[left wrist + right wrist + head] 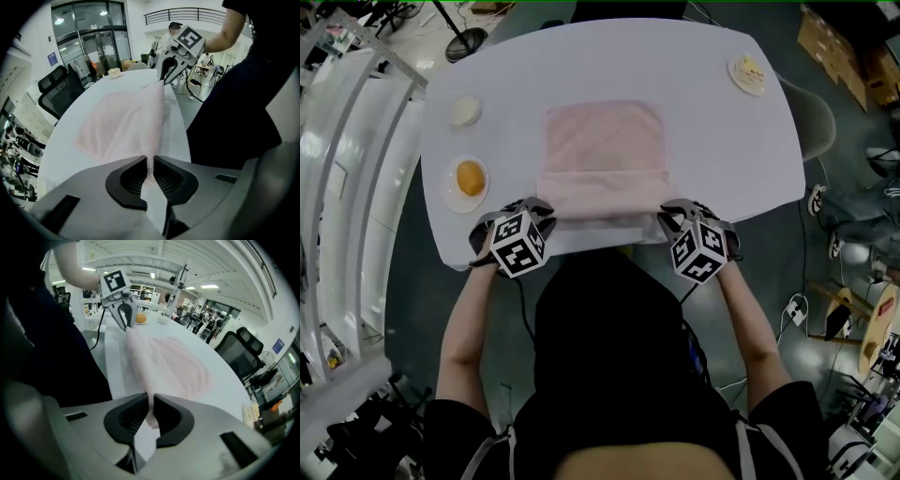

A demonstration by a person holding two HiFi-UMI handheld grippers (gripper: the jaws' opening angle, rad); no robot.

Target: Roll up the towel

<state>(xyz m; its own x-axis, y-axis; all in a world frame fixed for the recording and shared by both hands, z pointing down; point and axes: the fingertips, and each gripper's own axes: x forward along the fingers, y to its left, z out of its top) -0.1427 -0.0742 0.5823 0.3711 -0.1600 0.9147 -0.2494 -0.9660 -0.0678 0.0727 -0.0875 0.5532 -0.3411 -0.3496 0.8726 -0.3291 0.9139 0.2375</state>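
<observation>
1. Pink terry cloth, the towel point(603, 150), lies in the middle of the white surface point(722, 141). Its far part is flat and its near part is gathered up toward me.
2. My left tongs point(151, 169) are clamped on the towel's near left corner. In the left gripper view the cloth is pinched between the two ribbed pads, and a flap of it hangs below them.
3. My right tongs point(151, 414) are likewise closed on the near right corner, with a fold of pink cloth squeezed between the pads.
4. Between the two grips the towel's near edge runs as a raised ridge, lifted clear of the surface. Each gripper view shows that ridge leading straight to the other tongs.
5. From the head view, a crease crosses the towel's full width just beyond the tongs, and both tongs point steeply down at the near edge of the surface.
6. Left of the towel sits a plate point(450, 187) carrying something round and orange, with a small white dish point(465, 111) beyond it. A second plate point(748, 73) with pale food sits at the far right corner — all three well apart from the towel.
</observation>
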